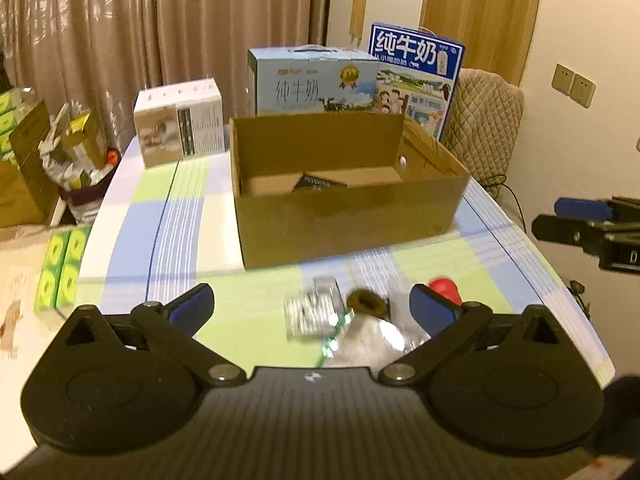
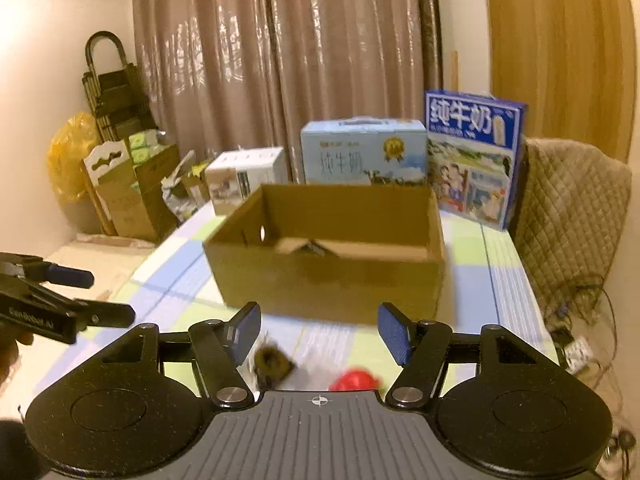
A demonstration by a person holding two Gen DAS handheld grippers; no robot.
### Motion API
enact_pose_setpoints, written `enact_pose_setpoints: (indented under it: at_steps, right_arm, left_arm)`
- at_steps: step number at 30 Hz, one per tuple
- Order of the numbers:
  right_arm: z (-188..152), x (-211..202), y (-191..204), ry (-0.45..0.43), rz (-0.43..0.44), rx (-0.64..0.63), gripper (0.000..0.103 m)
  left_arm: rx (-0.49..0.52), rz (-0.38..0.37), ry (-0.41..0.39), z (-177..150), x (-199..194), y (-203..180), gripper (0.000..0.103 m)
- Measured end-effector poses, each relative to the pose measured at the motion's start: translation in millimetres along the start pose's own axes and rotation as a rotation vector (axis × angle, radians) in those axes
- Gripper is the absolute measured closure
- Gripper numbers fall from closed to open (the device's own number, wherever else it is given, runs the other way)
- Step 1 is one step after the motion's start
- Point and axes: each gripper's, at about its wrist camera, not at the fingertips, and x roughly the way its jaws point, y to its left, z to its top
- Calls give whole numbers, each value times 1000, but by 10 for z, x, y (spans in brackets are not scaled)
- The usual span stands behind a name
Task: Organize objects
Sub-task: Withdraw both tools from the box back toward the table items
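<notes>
An open cardboard box (image 1: pixel 348 224) (image 2: pixel 328 280) stands in the middle of the checked tablecloth (image 1: pixel 180 200), with a dark flat item (image 1: pixel 316 182) on its floor. In front of it lie a shiny clear packet (image 1: pixel 314 312), a dark brown round thing (image 1: pixel 366 300) (image 2: pixel 272 360), a crumpled clear bag (image 1: pixel 376 340) and a red object (image 1: pixel 444 288) (image 2: pixel 356 380). My left gripper (image 1: pixel 310 300) hovers over these small items, open wide, holding nothing. My right gripper (image 2: pixel 320 320) is open too, above the brown and red things, empty. Each gripper also shows at the edge of the other's view.
Behind the box stand a white carton (image 1: pixel 180 124), a light blue milk case (image 1: pixel 312 80) and a dark blue milk case (image 1: pixel 416 76). A quilted chair (image 1: pixel 484 120) is at the far right. Green tissue packs (image 1: pixel 62 272) and cluttered boxes sit left of the table.
</notes>
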Motion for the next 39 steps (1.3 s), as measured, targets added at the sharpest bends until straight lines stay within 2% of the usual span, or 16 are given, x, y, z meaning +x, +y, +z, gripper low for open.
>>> enact_pose_setpoints:
  at_steps: [2, 7, 14, 21, 34, 37, 39]
  right_arm:
    - [-273, -148, 19, 27, -5, 33, 41]
    - [-670, -329, 36, 68, -20, 86, 41]
    - [-958, -520, -10, 104, -28, 152, 41]
    - [-1030, -540, -39, 114, -30, 172, 41]
    - [-1033, -424, -69, 138, -34, 176, 41]
    - [-1039, -365, -91, 160, -28, 165, 41]
    - [-1034, -308, -81, 191, -12, 139, 41]
  left_arm:
    - [20, 4, 12, -149, -72, -59, 1]
    - [65, -3, 45, -450, -153, -189, 1]
    - [76, -33, 70, -734, -199, -323, 1]
    - [68, -35, 93, -845, -179, -331, 1]
    - [17, 0, 82, -776, -67, -206, 1]
    - [58, -5, 91, -763, -5, -235, 1]
    - [133, -15, 97, -758, 46, -298, 1]
